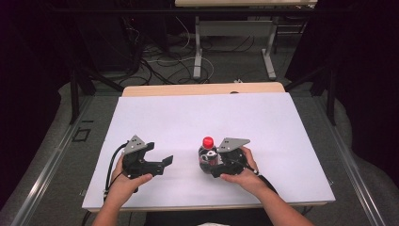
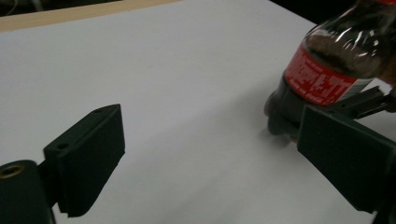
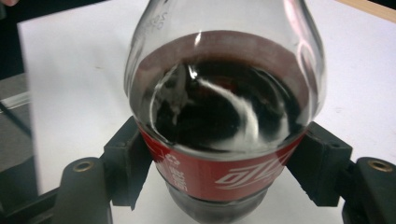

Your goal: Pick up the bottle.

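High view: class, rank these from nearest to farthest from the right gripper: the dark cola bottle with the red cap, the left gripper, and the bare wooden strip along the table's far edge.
1. Dark cola bottle with the red cap: clamped in the right gripper.
2. Left gripper: across the white sheet, towards the left, jaws open.
3. Bare wooden strip: along the table's far edge.

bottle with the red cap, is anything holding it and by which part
The right tongs are shut on the cola bottle at its red label band, one jaw on each side of the lower body. The left tongs stand open with nothing between them.
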A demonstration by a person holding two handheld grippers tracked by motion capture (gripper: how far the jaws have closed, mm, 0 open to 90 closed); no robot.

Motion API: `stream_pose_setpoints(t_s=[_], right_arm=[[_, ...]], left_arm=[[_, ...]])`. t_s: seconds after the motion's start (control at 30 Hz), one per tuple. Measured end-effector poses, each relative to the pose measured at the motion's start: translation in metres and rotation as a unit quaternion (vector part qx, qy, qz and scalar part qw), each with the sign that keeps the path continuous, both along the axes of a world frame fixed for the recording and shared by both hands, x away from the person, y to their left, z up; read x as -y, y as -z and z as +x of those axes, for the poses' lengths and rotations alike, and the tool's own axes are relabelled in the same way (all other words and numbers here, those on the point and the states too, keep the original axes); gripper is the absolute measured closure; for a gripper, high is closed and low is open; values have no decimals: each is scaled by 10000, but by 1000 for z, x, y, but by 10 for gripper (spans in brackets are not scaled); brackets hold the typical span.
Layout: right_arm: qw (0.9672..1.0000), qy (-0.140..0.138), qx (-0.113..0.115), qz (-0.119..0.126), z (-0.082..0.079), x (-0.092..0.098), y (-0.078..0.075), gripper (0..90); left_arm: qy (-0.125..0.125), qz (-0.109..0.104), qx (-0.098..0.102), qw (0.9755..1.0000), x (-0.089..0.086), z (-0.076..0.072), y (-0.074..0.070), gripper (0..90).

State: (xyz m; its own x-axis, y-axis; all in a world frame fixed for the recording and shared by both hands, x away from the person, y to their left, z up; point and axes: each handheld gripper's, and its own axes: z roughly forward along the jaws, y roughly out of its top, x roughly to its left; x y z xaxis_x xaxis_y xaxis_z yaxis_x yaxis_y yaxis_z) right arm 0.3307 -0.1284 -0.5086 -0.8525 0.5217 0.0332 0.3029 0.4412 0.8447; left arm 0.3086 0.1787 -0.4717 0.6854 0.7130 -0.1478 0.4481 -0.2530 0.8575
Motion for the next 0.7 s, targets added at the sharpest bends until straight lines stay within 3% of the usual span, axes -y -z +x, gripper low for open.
stream_pose_setpoints(t_s=[0.17,0.27,0.4,0.43,0.53,0.7], right_arm=[[9999,52,96,91,-15,4,-5,289],[9999,42,-13,150,-24,8,-5,289],[10000,0,-15,82,-32,10,-4,289],[9999,-18,79,118,-32,10,-3,289],[10000,-3,-29,94,-35,11,-1,289],[10000,7,-30,81,-36,12,4,289]], left_arm=[[260,-40,96,9996,16,-6,-15,159],[482,-111,105,9987,29,-9,-22,167],[830,-177,139,9963,45,-10,-32,206],[896,-184,153,9957,49,-10,-35,216],[1101,-272,19,9935,61,-10,-42,263],[1313,-216,-76,9911,76,-8,-51,298]])
